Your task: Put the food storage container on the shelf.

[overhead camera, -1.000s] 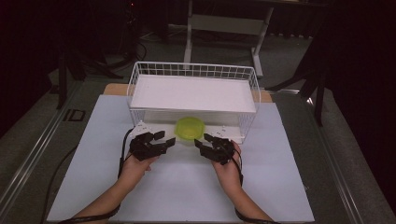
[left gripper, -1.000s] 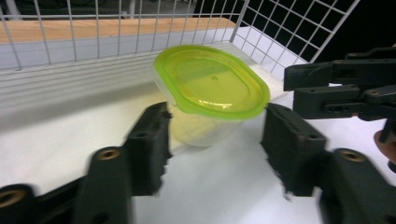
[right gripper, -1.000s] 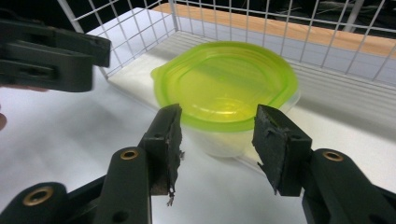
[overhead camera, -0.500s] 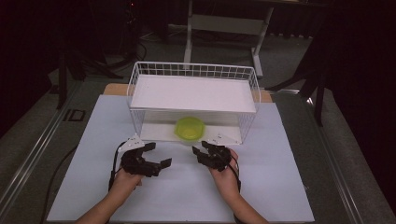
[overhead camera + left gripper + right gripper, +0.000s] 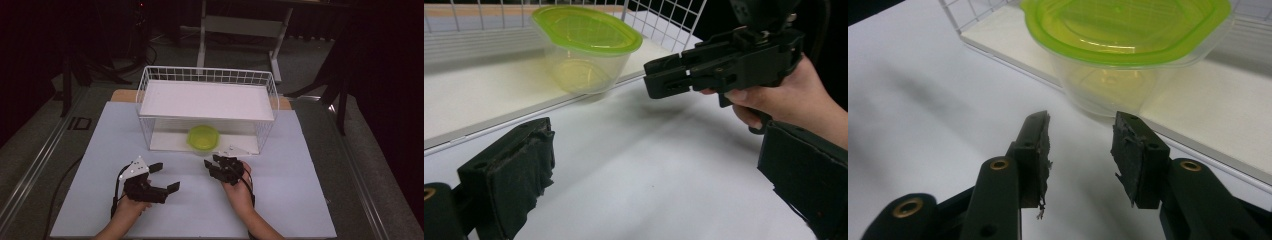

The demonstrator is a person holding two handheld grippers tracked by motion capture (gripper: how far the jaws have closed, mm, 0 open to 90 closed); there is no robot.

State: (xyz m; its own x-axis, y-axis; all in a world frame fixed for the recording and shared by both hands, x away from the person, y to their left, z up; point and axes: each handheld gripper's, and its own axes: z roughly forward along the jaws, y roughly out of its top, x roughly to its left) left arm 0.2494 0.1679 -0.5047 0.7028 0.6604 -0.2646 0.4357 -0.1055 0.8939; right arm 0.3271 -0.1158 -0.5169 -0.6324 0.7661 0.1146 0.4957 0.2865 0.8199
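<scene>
A clear plastic container with a green lid (image 5: 203, 138) (image 5: 584, 45) (image 5: 1128, 55) sits on the bottom board of a white wire rack (image 5: 145, 80), at its front edge. My left gripper (image 5: 165, 177) (image 5: 659, 145) hovers over the white table sheet, left of and nearer than the container, its jaws spread wide with nothing between them. My right gripper (image 5: 211, 161) (image 5: 1082, 127) is just in front of the container, pointing at it, open and empty. The left gripper view also shows the right gripper (image 5: 659, 77) held in a hand.
The rack has a white top board (image 5: 207, 100) above the container and a white bottom board (image 5: 1208, 130). A white sheet (image 5: 300, 200) covers the table. Dark floor, a rail (image 5: 30, 175) and stand legs (image 5: 202, 45) surround it.
Both grippers have drawn back from the rack front toward the person. The left one moved farther, down and left, and its jaws have spread wider.
</scene>
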